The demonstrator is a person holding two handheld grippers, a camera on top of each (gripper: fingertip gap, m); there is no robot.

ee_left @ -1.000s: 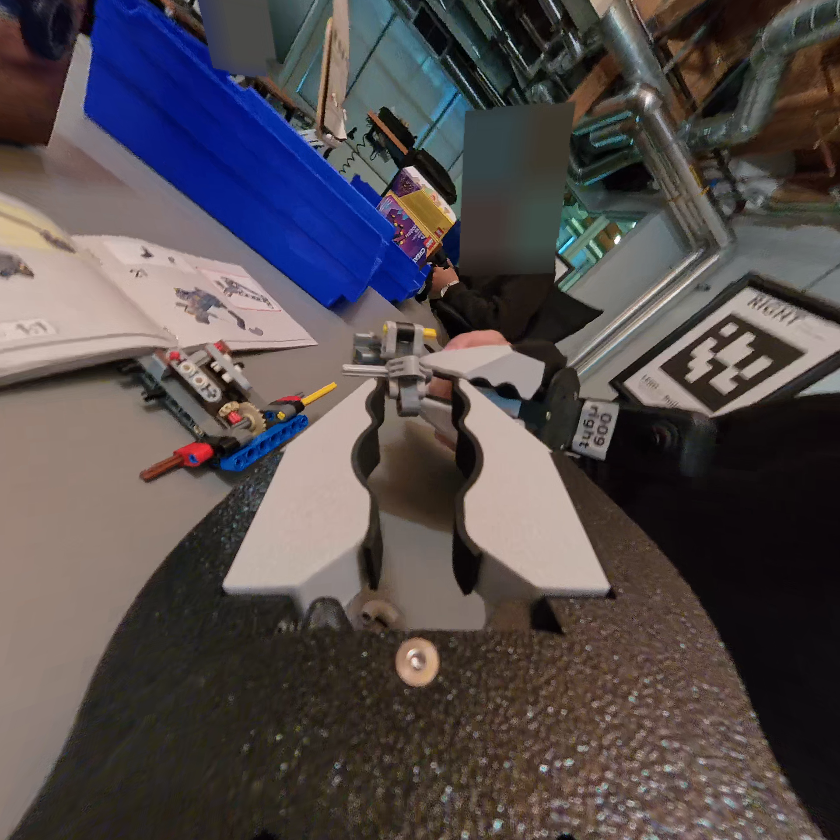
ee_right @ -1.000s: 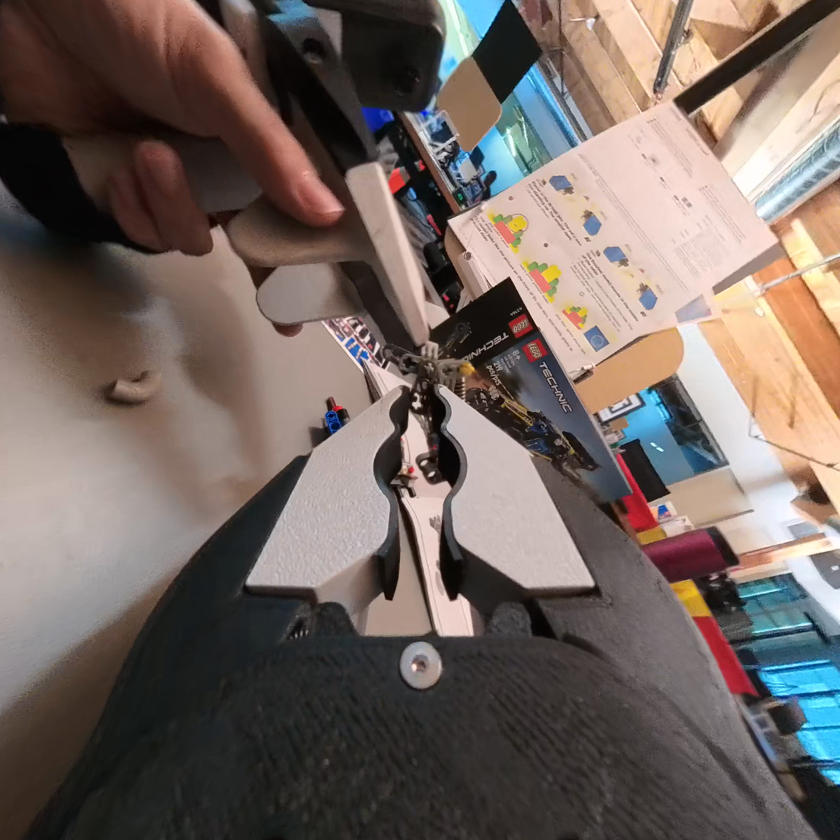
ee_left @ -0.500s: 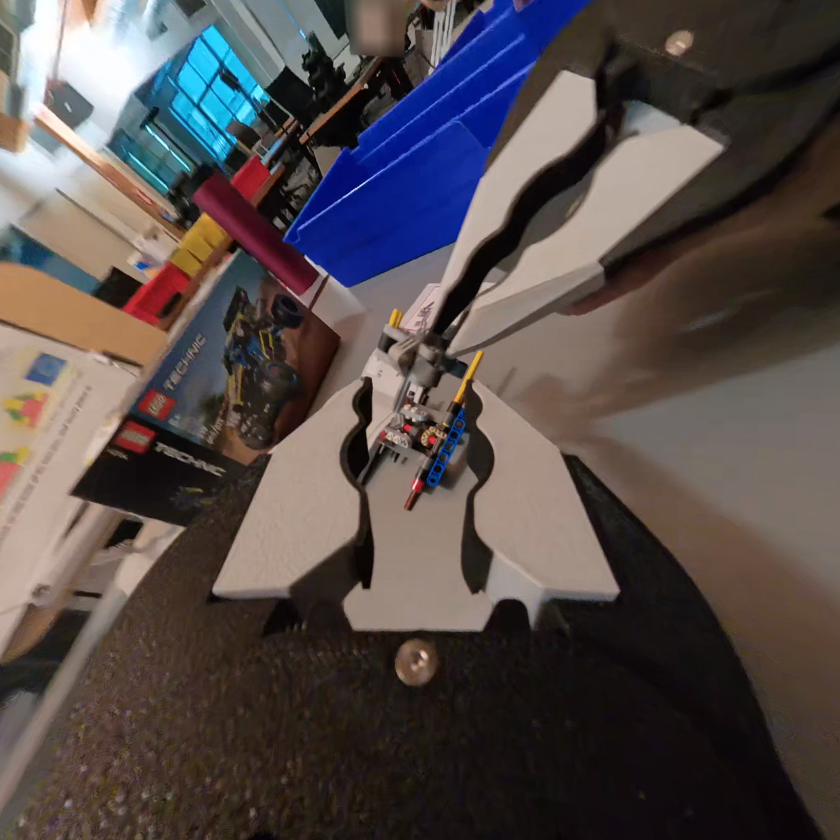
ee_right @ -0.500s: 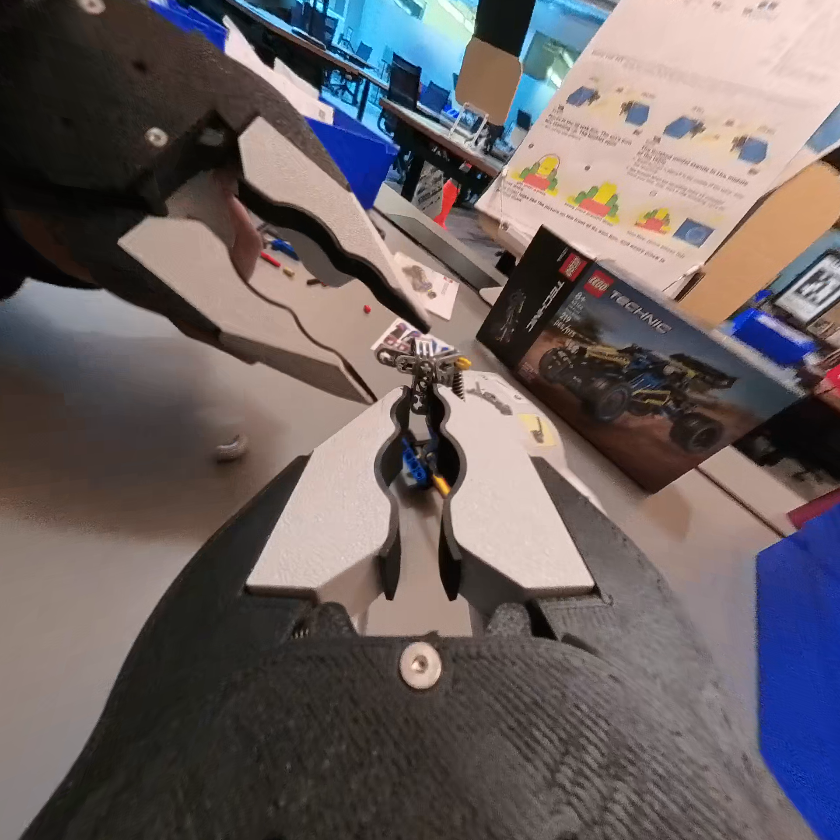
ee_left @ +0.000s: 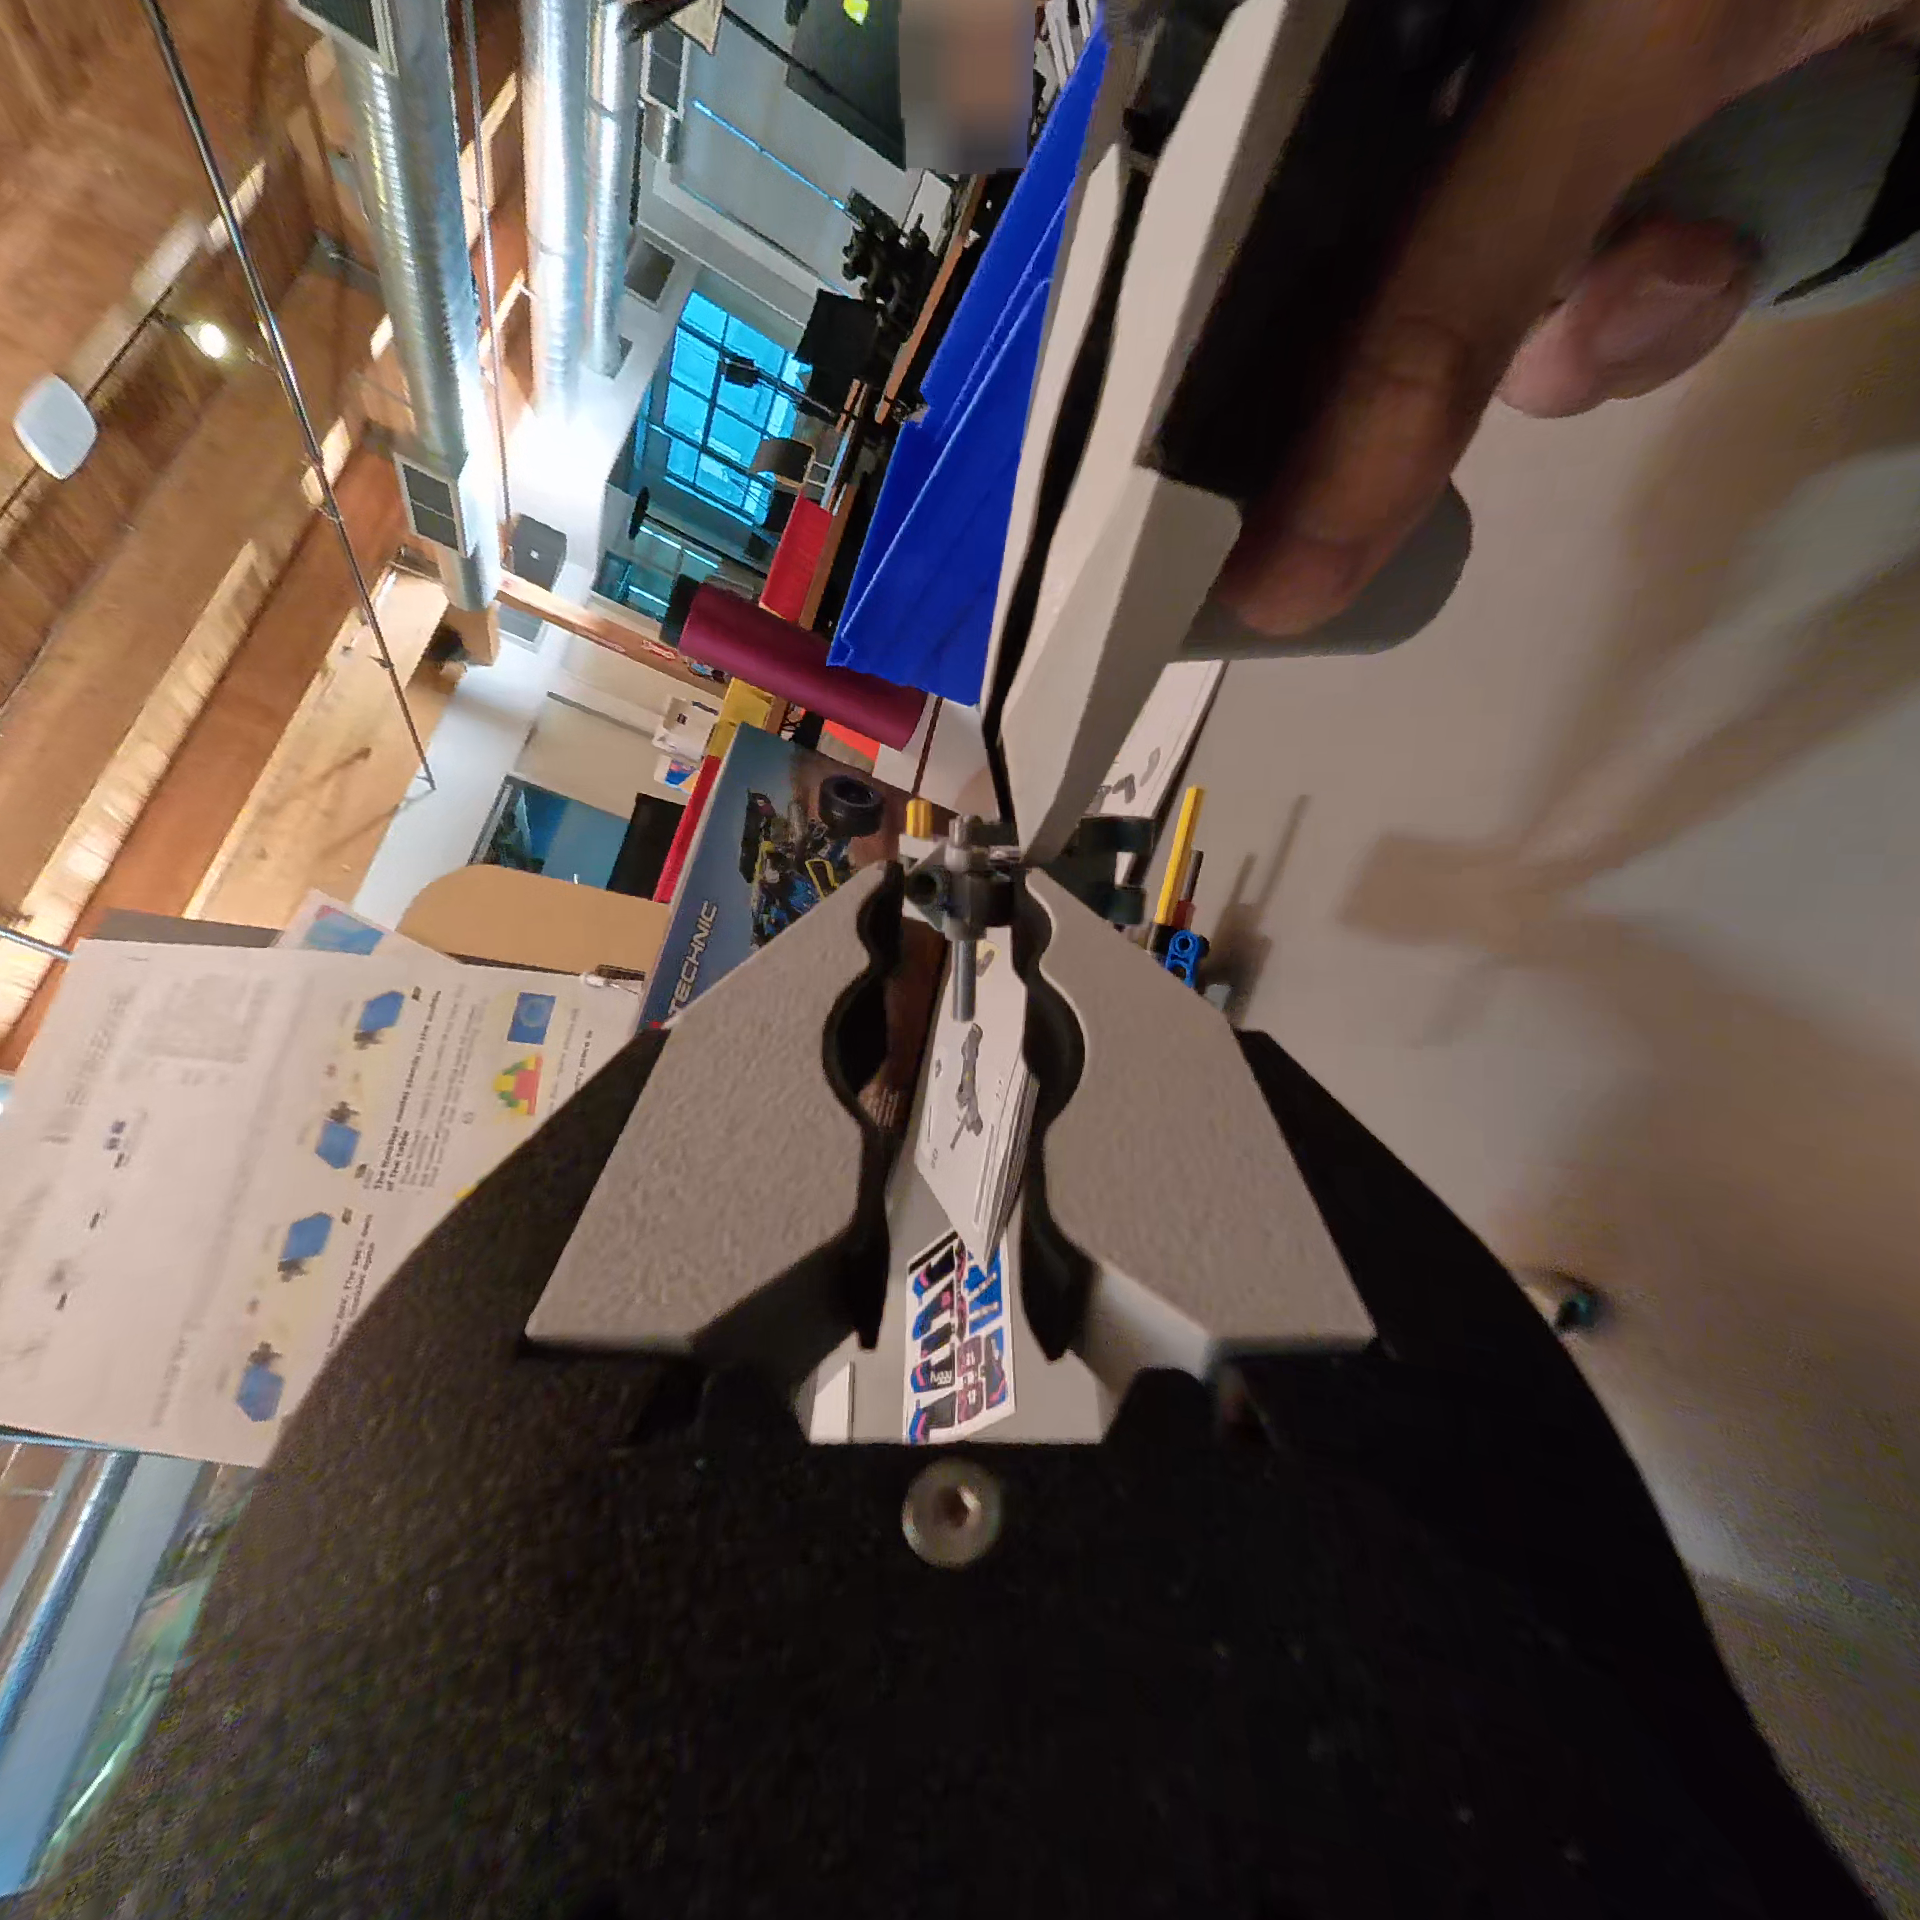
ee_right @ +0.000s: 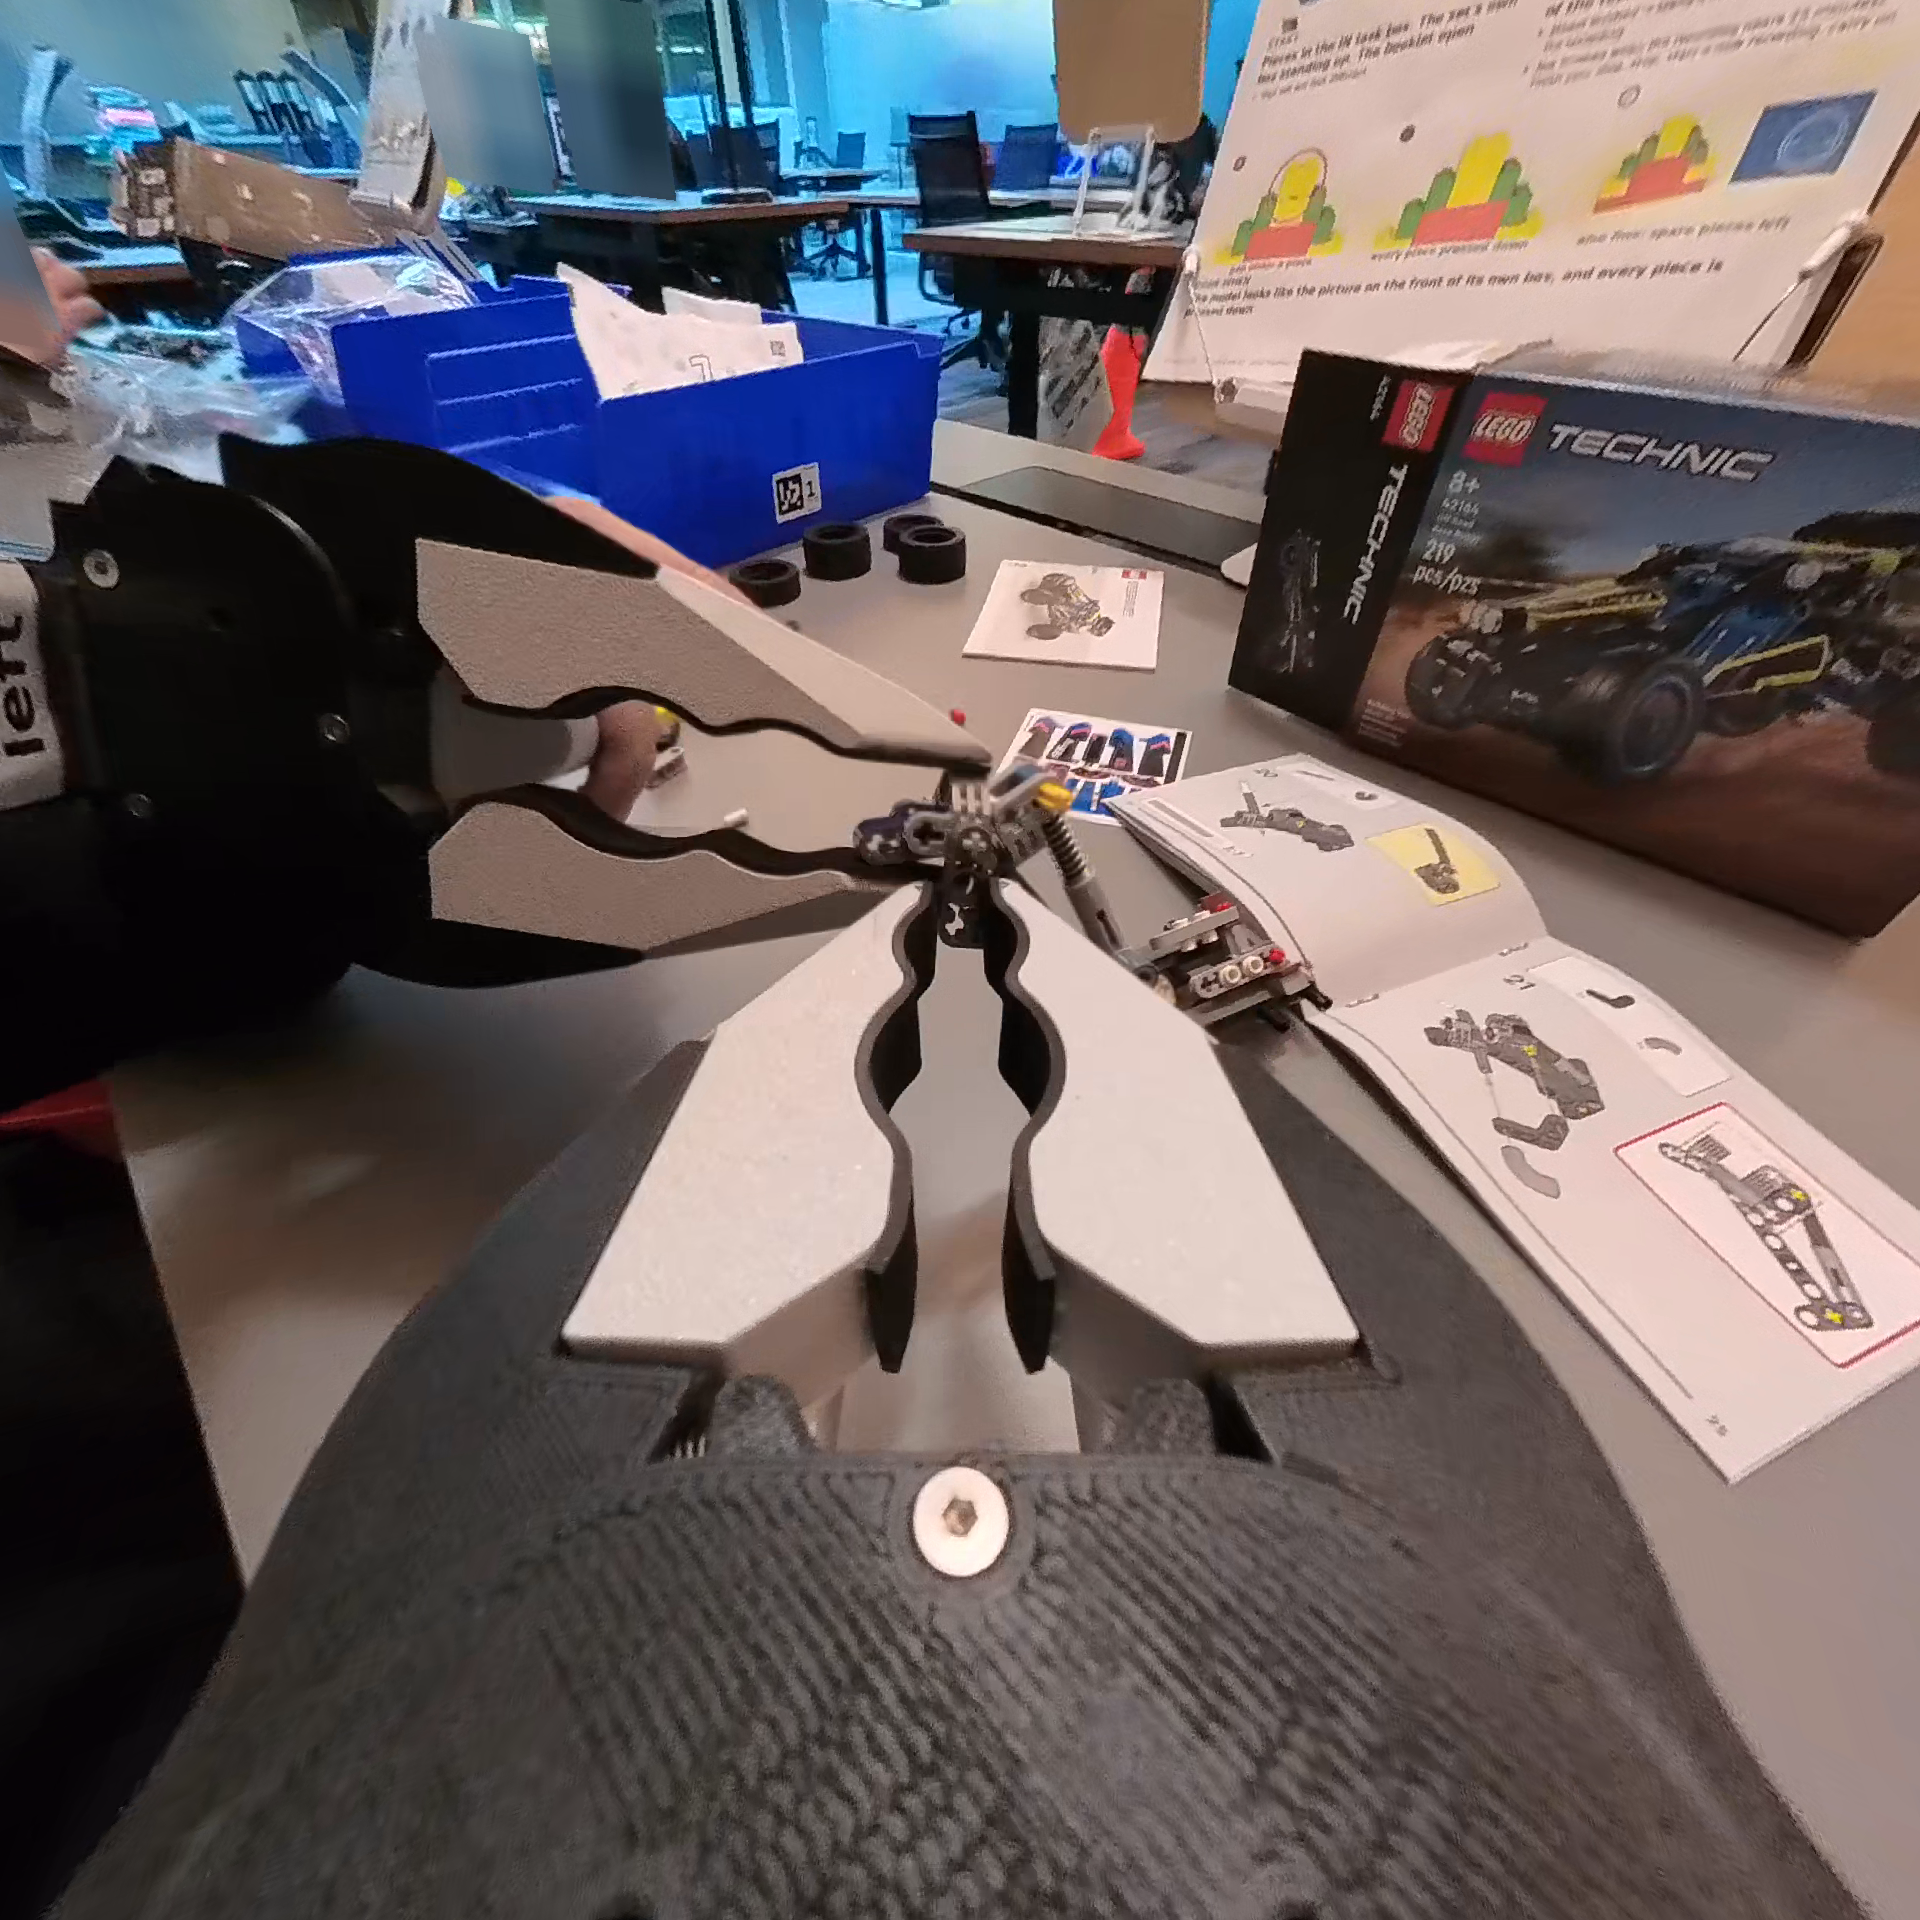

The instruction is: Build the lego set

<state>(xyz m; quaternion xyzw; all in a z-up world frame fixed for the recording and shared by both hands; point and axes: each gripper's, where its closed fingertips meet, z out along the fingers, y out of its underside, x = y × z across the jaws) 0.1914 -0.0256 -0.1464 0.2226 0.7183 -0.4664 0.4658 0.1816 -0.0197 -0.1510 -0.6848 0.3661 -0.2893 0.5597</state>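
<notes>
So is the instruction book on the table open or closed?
Open. The instruction book lies flat on the grey table with two pages of building pictures spread side by side.

This is an open-plan office or lab used as a workshop: rows of desks with office chairs [ee_right: 940,156] stand behind the grey counter [ee_right: 416,1070], blue parts bins [ee_right: 665,416] sit on it, and silver ducts [ee_left: 416,208] run under a wooden ceiling [ee_left: 125,312].

booklet [ee_right: 1538,1049] right of chassis [ee_right: 1216,961] (touching) | box [ee_right: 1621,582] behind | tyres [ee_right: 862,551] before bin [ee_right: 665,416]
</notes>
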